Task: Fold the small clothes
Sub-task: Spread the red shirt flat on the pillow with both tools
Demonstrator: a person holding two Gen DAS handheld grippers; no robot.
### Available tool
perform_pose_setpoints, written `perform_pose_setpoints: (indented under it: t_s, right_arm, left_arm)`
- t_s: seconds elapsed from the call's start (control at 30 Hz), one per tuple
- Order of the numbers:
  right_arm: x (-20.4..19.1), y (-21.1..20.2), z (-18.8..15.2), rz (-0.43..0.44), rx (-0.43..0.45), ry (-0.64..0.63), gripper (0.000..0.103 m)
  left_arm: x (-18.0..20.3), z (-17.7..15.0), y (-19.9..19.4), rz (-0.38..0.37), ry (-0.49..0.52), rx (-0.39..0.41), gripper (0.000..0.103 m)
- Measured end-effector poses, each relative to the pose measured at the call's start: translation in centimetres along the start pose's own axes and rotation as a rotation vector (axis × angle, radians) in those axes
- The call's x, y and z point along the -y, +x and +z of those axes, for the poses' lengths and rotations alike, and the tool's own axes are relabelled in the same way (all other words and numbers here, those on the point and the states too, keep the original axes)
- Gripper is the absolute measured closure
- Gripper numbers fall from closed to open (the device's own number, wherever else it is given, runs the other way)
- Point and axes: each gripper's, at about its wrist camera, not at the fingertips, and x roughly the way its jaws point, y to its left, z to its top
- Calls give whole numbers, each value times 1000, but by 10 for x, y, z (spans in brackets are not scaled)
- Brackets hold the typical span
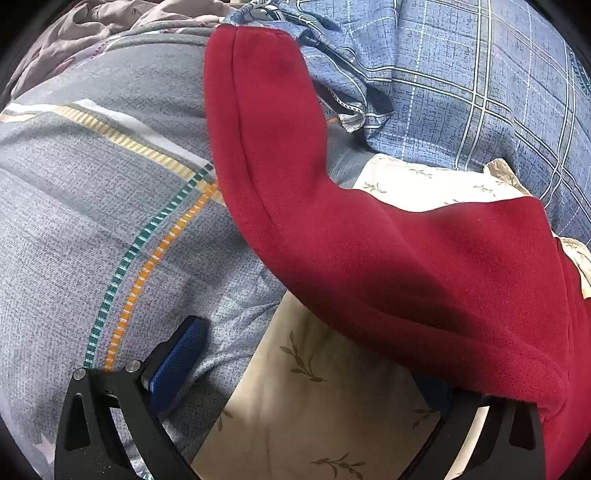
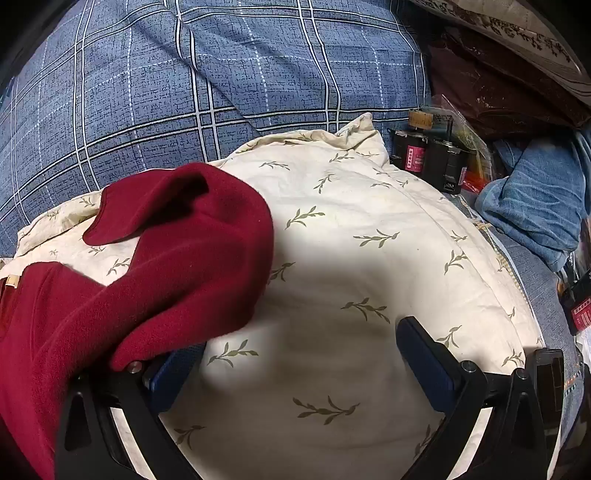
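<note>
A dark red fleece garment [image 1: 332,236] lies across a cream pillow with a leaf print [image 1: 314,387] and a grey checked bedsheet [image 1: 92,221]. My left gripper [image 1: 306,354] is open; the garment drapes over its right finger and hides that pad. In the right wrist view the same red garment [image 2: 166,266] is bunched at the left of the pillow [image 2: 369,258]. My right gripper [image 2: 299,350] is open; the cloth lies over its left finger, nothing between the jaws.
A blue plaid quilt [image 2: 184,92] lies behind the pillow. A dark box with a pink label [image 2: 424,158], packets and a blue towel [image 2: 535,206] sit at the right. A pink-grey blanket [image 1: 92,29] lies far left.
</note>
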Motion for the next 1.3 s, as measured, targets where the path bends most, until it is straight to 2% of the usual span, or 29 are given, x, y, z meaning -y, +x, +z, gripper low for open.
perform_pose_setpoints:
  t_s: [0.23, 0.37, 0.47, 0.53, 0.67, 0.8, 0.9, 0.97, 1.0, 1.1, 1.23, 1.3]
  right_arm:
    - [0, 0, 0, 0, 1, 0, 0]
    - [0, 0, 0, 1, 1, 0, 0]
    - [0, 0, 0, 0, 1, 0, 0]
    - [0, 0, 0, 1, 2, 1, 0]
    - [0, 0, 0, -2, 1, -1, 0]
    - [-2, -4, -3, -4, -8, 15, 1]
    - [-3, -14, -5, 16, -79, -11, 0]
    - [-4, -33, -16, 46, -124, -12, 0]
    - [-5, -48, -23, 70, -112, -8, 1]
    - [-18, -100, -46, 117, -83, -28, 0]
    - [-53, -164, -60, 235, -48, -153, 0]
    - [-73, -185, -62, 263, -22, -197, 0]
  left_arm:
    - [0, 1, 0, -1, -1, -4, 0]
    - [-3, -1, -5, -29, 11, -54, 1]
    - [-2, -5, -18, -18, 44, -67, 3]
    - [1, -10, -35, -1, 72, -45, 7]
    - [14, -17, -81, 4, 144, 48, 7]
    - [36, -36, -127, -40, 196, 112, 7]
    - [54, -46, -148, -103, 214, 118, 7]
    - [67, -54, -160, -144, 220, 122, 7]
    - [58, -55, -167, -167, 215, 122, 7]
    - [72, -65, -179, -204, 230, 115, 7]
    - [84, -63, -187, -217, 267, 122, 7]
    - [94, -62, -188, -208, 288, 128, 7]
